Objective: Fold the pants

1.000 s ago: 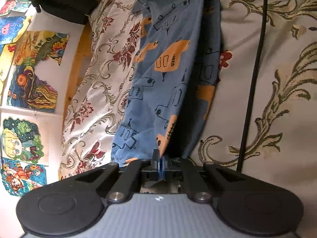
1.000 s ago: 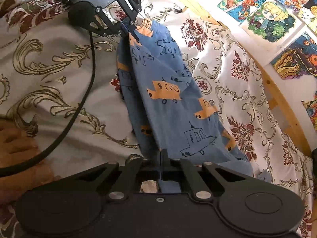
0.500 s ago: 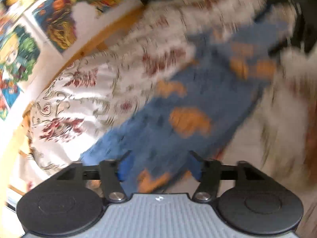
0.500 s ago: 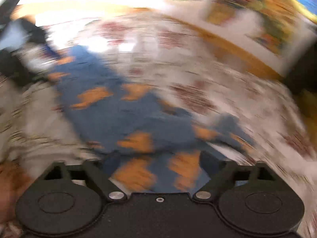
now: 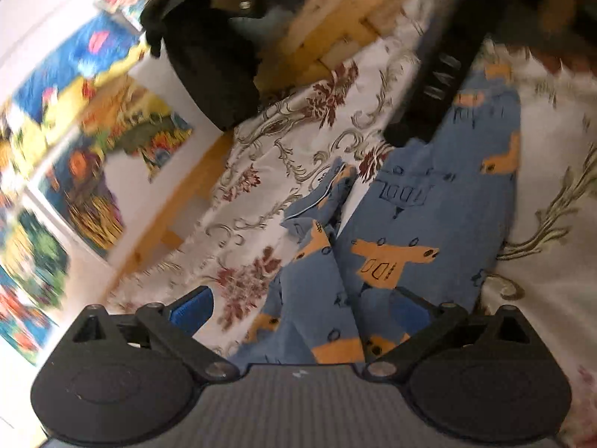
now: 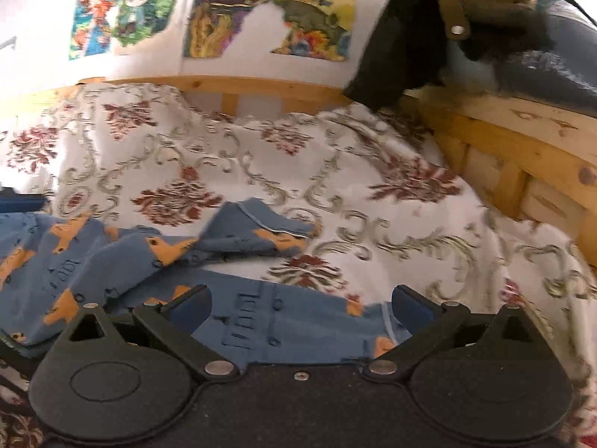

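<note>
Pants (image 5: 421, 216) lie flat on the bedspread (image 6: 261, 164); both my grippers (image 5: 300, 304) (image 6: 300, 302) gape apart, apparently for regripping.

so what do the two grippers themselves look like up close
Both are built alike: black plastic with two round disc-shaped housings, angled black link arms with silver rivets, and blue pads on the fingers. The left gripper has a grey ribbed body with a small white mark. The right gripper has a plain black grainy body with a silver screw at its centre. No sleeves or cables show.
</note>
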`<state>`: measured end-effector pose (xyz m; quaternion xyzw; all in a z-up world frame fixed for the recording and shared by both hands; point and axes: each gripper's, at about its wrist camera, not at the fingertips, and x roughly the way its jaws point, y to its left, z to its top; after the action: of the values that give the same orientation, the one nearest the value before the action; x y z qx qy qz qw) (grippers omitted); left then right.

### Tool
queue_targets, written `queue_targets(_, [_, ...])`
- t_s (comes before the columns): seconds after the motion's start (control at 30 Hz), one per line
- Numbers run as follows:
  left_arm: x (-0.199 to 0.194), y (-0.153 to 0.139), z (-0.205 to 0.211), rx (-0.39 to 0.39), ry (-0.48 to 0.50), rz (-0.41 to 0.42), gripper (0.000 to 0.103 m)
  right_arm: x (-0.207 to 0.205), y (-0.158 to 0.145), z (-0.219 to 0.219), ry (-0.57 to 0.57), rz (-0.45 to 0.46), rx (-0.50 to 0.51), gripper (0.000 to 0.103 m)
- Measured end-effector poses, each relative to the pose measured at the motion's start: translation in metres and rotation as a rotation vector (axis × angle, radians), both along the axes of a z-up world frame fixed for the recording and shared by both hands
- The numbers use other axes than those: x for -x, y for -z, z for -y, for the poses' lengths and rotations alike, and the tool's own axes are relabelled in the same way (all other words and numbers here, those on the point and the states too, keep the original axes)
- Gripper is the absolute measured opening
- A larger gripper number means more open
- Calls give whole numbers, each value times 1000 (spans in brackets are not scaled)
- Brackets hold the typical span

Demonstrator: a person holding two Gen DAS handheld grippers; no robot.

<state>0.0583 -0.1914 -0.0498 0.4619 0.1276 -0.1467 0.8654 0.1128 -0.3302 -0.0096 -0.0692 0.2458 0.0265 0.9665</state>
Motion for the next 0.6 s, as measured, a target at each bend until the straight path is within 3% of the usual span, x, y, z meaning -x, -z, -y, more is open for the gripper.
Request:
queue_targets(0.07, [-5, 10, 10, -36, -41, 14, 103, -3, 3, -4, -24, -3, 1, 102])
queue_targets(0.2, [-11, 15, 12, -23, -104, 7, 101, -11, 9, -14, -76, -12, -29, 102])
queue_targets(0.23, [-11, 14, 10, -19, -111, 0, 97, -13, 10, -17, -90, -14, -30, 102])
queue_targets(0.4, [-9, 16, 5, -43, -115, 0, 64, -20, 15, -26, -117, -33, -47, 102])
queue_targets(0.47, [-12, 16, 2, -33, -126, -23, 29, -20, 17, -28, -130, -39, -50, 102])
queue_targets(0.53, [-16, 16, -1, -22, -135, -38, 20, -19, 18, -30, -140, -41, -51, 102])
queue_targets(0.6, [-15, 15, -4, -15, -122, -30, 20, -20, 19, -30, -142, -55, -65, 102])
